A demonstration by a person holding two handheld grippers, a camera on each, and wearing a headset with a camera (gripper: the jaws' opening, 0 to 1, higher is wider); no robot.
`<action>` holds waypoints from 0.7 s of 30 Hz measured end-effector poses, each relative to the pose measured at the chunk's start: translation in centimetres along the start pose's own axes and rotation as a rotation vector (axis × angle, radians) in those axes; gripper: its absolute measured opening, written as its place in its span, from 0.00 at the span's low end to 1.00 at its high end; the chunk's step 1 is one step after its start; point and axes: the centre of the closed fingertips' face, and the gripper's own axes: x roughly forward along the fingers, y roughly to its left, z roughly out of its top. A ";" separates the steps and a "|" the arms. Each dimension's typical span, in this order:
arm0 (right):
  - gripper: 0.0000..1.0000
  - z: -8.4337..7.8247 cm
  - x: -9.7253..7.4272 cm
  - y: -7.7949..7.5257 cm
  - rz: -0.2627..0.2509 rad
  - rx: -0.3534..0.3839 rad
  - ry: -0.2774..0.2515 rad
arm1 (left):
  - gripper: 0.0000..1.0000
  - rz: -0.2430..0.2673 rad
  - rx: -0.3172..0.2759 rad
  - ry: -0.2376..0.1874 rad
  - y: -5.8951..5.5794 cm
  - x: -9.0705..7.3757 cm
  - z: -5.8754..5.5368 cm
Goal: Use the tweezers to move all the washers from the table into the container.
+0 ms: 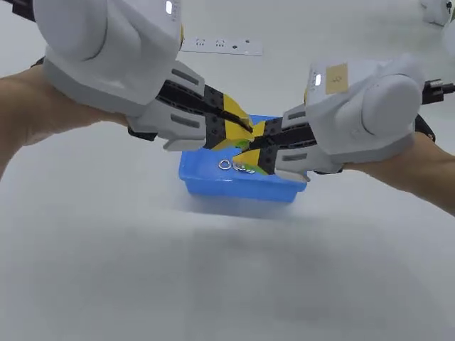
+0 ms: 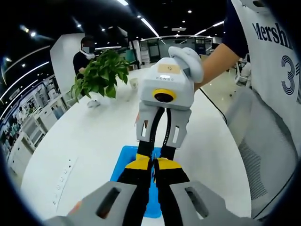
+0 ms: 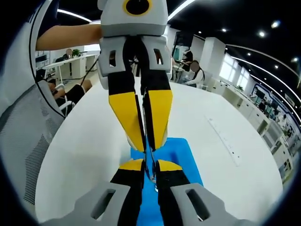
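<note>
The left claw (image 1: 249,129) comes in from the upper left and the right claw (image 1: 249,148) from the right. They meet tip to tip at centre, jaws closed, above a blue container (image 1: 213,186) on the white desk (image 1: 213,284). Washers (image 1: 225,165) lie inside the container. A power strip (image 1: 220,46) lies at upper centre.

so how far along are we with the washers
Done: at least two washers lie in the blue container. In hand: the right gripper has its fingers shut on a thin metal strip, likely the tweezers, and the left gripper, also shut, meets it over the container. Left: the grippers hide part of the table, so I cannot tell whether any washers remain there.
</note>
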 end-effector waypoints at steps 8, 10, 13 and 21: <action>0.10 -1.4 1.5 -0.7 0.009 0.025 0.012 | 0.07 0.000 -0.058 -0.012 1.0 1.0 -1.7; 0.10 -1.7 1.8 -0.7 0.013 0.034 0.016 | 0.07 -0.005 -0.062 -0.011 1.1 1.2 -2.0; 0.10 -2.1 2.1 -0.7 0.019 0.045 0.022 | 0.07 -0.016 -0.072 -0.009 1.2 1.5 -2.5; 0.10 -2.7 2.4 -0.7 0.024 0.055 0.032 | 0.07 -0.020 -0.094 -0.010 1.3 2.0 -3.0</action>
